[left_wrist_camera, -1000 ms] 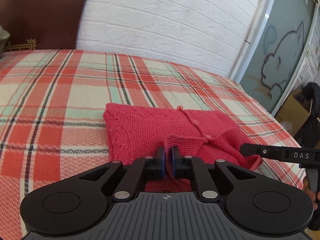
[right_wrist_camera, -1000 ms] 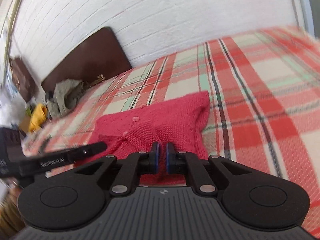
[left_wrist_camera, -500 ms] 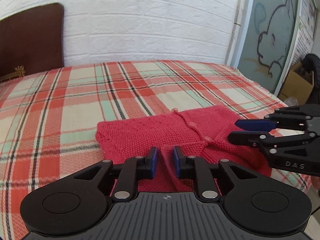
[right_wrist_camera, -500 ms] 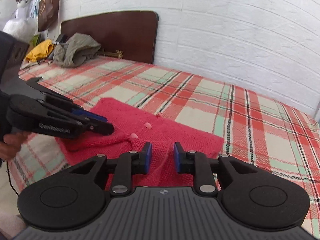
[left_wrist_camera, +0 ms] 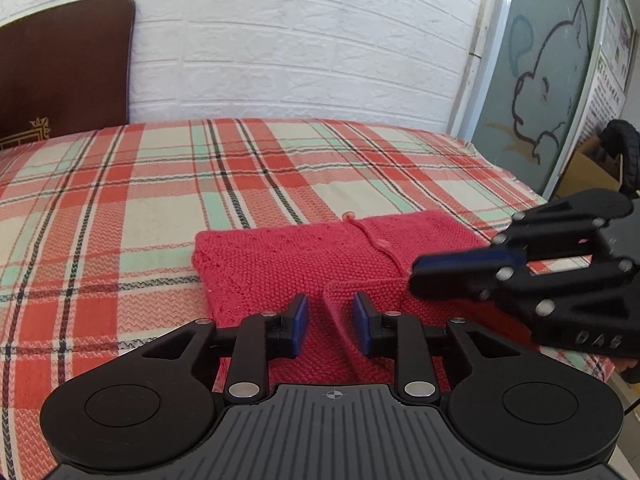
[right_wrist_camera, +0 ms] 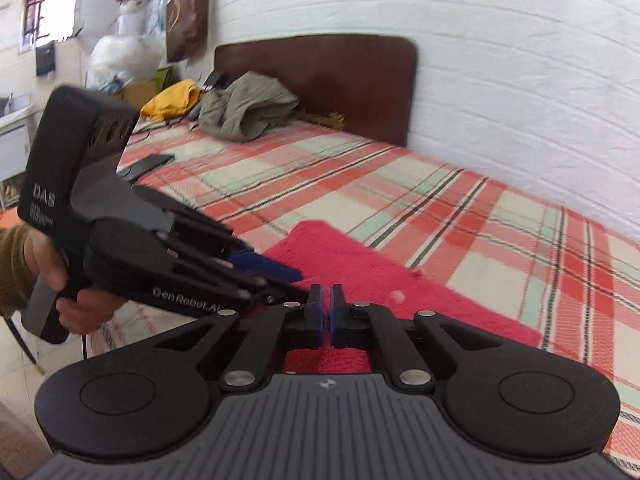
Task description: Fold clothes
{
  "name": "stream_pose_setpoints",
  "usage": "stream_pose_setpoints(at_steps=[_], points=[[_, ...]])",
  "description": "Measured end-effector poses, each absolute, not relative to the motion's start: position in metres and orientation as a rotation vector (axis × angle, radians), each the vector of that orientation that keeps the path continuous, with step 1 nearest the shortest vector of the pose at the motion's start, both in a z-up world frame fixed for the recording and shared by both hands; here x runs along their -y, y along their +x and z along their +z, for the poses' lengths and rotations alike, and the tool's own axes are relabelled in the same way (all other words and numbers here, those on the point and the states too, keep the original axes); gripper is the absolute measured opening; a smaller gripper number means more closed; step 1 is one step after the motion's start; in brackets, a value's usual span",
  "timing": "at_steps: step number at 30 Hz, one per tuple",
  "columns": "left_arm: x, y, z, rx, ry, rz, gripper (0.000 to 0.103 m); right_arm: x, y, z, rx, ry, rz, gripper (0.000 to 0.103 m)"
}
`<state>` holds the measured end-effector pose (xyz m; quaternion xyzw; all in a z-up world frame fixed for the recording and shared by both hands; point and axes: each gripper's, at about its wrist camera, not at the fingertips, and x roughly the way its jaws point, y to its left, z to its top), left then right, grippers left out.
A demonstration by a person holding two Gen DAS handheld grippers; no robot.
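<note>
Red knit cardigan (left_wrist_camera: 304,256) lies folded on the plaid bed (left_wrist_camera: 160,184); left tool (left_wrist_camera: 330,318) gapes, empty, right tool (right_wrist_camera: 325,312) nearly closed, seemingly empty. Soft, light; best gripped at edges.

Pinkish-red knitted garment (left_wrist_camera: 304,256), red, cream and mint plaid bedspread (left_wrist_camera: 120,208), dark brown headboard (right_wrist_camera: 340,80), white brick wall (left_wrist_camera: 300,40), black grippers with blue pads (left_wrist_camera: 300,322)

Left gripper (left_wrist_camera: 329,320) open over folded red cardigan (left_wrist_camera: 304,256).
</note>
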<state>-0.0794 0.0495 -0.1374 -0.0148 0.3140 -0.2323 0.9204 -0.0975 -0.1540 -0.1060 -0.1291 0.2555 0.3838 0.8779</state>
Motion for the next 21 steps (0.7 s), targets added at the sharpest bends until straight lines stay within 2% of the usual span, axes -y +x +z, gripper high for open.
stream_pose_setpoints(at_steps=[9,16,17,21], points=[[-0.047,-0.090,-0.125,-0.624,0.032,-0.453,0.042,0.152,-0.084,-0.120,-0.615,-0.229,0.782,0.003],[-0.027,-0.126,-0.081,-0.507,0.183,-0.645,0.044,0.168,-0.065,-0.123,-0.699,-0.056,0.817,0.003],[-0.022,-0.127,-0.082,-0.509,0.193,-0.663,0.038,0.170,-0.063,-0.124,-0.707,-0.033,0.820,0.003],[-0.020,-0.121,-0.085,-0.534,0.157,-0.693,0.039,0.174,-0.062,-0.127,-0.709,-0.009,0.829,0.002]])
